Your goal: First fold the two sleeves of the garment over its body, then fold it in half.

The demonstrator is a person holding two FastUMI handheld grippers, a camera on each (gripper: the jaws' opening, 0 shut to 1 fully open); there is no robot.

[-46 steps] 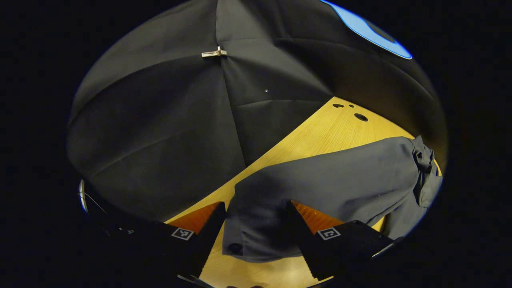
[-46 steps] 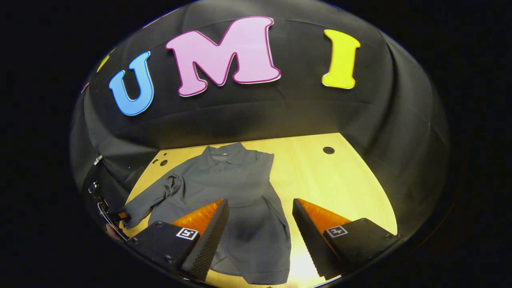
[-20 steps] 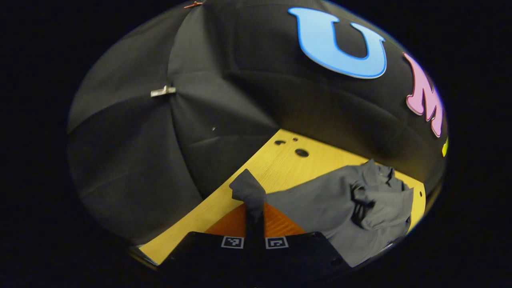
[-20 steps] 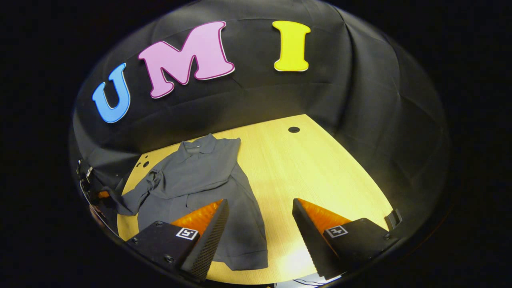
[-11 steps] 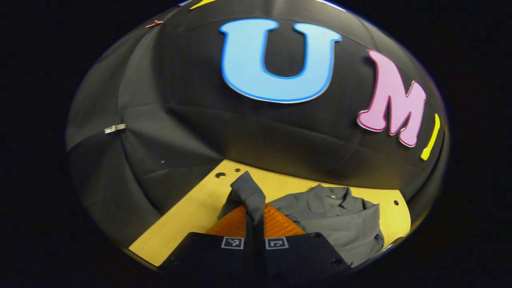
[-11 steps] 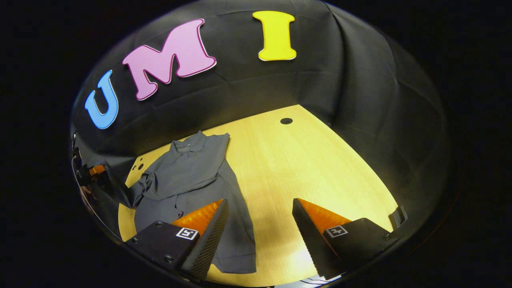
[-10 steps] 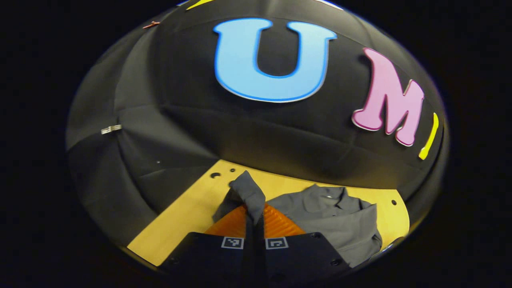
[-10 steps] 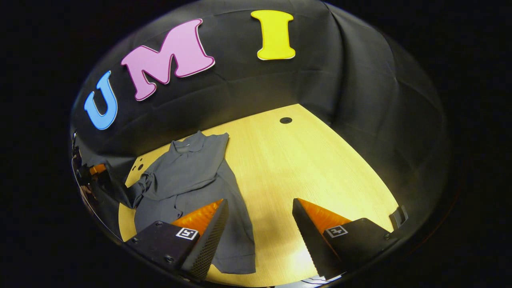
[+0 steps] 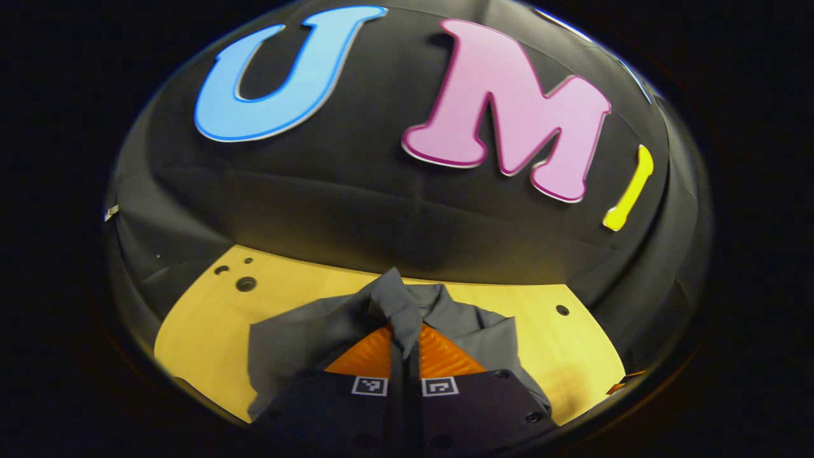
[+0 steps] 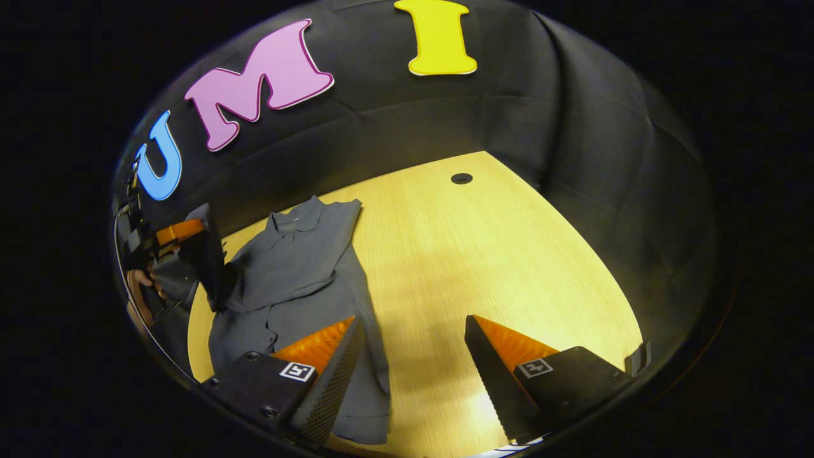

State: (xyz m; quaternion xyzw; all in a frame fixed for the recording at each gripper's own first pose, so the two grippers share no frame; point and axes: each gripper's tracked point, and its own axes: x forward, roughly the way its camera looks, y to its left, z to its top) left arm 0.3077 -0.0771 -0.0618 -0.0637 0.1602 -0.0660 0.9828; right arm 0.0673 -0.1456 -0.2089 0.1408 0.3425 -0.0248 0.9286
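Note:
A grey collared shirt [image 10: 289,264] lies flat on the wooden table [image 10: 483,254], collar toward the back wall. My left gripper [image 9: 405,336] is shut on the cuff of one sleeve [image 9: 393,300] and holds it raised above the shirt's body [image 9: 286,340]. In the right gripper view that left gripper [image 10: 184,232] sits at the far left, with the sleeve [image 10: 213,267] hanging from it down to the shirt's shoulder. My right gripper [image 10: 413,327] is open above the table, just right of the shirt's lower half, and holds nothing.
The table has a round hole [image 10: 462,178] near its back edge and several small holes [image 9: 245,284] at the back left corner. A hand [image 10: 141,289] holds the left gripper. Black cloth walls close in the table on three sides.
My left gripper shut on the sleeve cuff, lifted it and swung it from beside the shirt to above its body. The right gripper stayed open and drifted a little to the right.

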